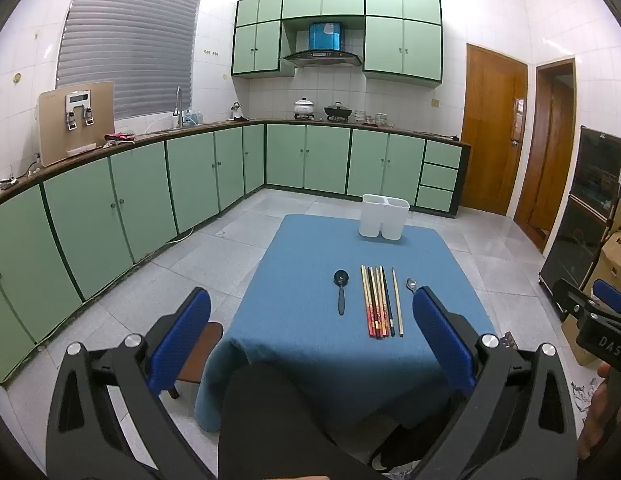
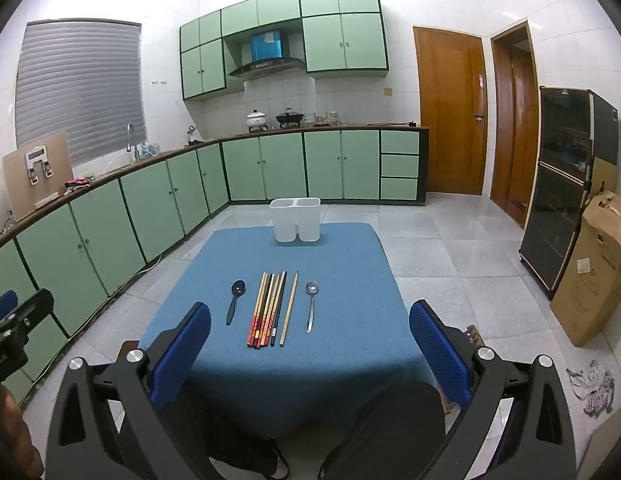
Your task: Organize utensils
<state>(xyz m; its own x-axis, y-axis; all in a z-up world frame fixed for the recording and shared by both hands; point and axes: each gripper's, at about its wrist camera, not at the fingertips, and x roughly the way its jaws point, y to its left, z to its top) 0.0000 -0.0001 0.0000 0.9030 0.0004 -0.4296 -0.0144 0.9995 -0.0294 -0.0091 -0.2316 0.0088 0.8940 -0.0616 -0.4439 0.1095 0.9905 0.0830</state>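
Where both jaws gape empty, metal spoon whole only from right wrist.

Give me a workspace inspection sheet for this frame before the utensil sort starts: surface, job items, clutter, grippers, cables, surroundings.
Surface: table under a blue cloth, flat, cloth hangs over the near edge.
Job's things: white two-compartment holder upright at the far edge, nothing seen inside; black spoon, chopsticks bundled side by side, one pale chopstick slightly apart, metal spoon, all lying in a row.
Clutter: nothing seen on the cloth.
Grippers: left gripper and right gripper both open, empty, short of the utensils.
Cables: a white cord on the floor by the cabinets.
Surroundings: green cabinets, cardboard box, crumpled rag on the floor.
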